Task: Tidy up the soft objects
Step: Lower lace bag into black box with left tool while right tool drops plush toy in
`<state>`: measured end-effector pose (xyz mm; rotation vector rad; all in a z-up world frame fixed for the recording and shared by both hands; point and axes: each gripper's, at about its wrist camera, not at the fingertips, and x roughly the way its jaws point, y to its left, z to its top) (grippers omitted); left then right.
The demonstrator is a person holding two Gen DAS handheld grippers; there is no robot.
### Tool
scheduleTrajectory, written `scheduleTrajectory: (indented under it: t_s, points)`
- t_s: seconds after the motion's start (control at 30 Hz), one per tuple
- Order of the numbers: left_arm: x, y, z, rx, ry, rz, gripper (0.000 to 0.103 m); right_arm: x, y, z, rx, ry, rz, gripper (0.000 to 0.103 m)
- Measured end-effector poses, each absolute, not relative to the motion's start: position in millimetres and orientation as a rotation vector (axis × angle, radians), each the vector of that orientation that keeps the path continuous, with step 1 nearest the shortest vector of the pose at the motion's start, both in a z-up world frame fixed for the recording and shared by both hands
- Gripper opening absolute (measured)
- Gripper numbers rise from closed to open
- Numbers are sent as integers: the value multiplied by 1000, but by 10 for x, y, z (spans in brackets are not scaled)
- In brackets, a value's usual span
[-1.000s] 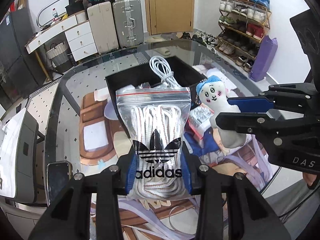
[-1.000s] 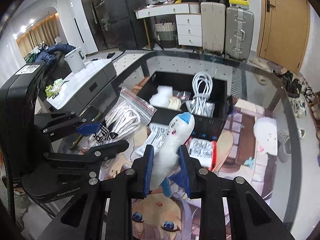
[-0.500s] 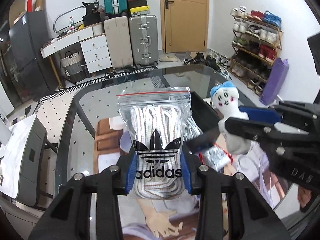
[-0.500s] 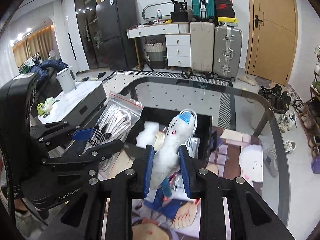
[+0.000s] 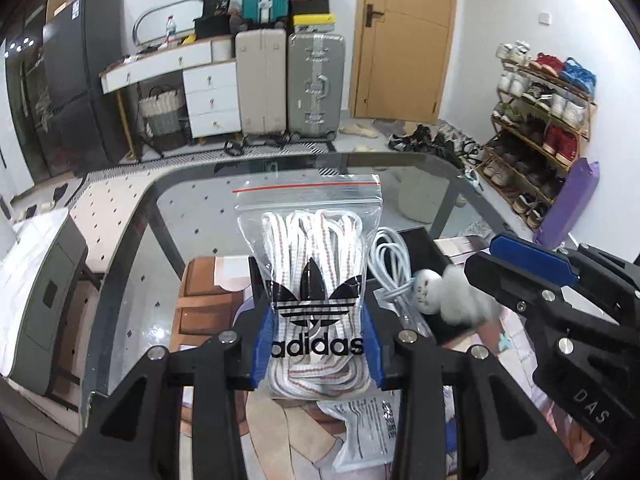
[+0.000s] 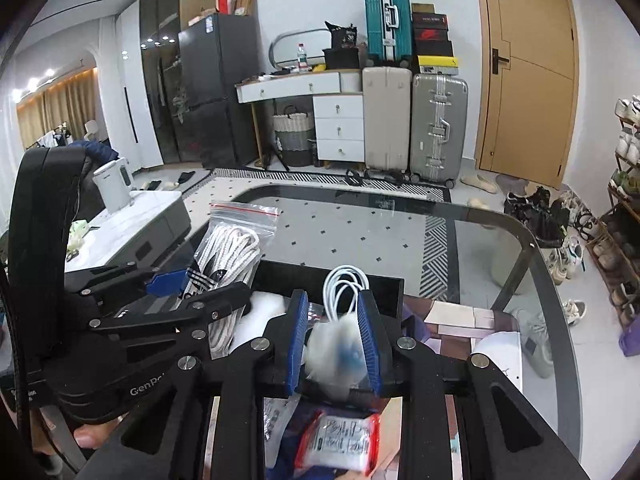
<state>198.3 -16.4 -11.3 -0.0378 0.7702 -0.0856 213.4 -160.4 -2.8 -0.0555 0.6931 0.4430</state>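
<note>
Now | black box (image 6: 332, 276): white cable (image 6: 344, 292) | grippers clamp lace bag (image 5: 316, 280), plush (image 6: 340, 348)

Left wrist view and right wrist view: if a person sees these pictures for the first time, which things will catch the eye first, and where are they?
First comes the clear zip bag of white laces with its big black logo, clamped upright in the left gripper at the centre of the left wrist view. Next is the blurred white plush toy, pinched in the right gripper above the black box that holds a coiled white cable on the glass table.
</note>
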Motion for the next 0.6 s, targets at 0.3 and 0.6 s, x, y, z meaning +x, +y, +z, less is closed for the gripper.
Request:
scheduleTrajectory:
  t_s: [0.3,0.6]
  points:
    - [2101,-226,-302,-37,826,-76,38,2285,-1637,-253,-35,786,426,26]
    - [2125,-338,-401,-18,849,-79,60,2251,-1788,-214,6,776,428,32]
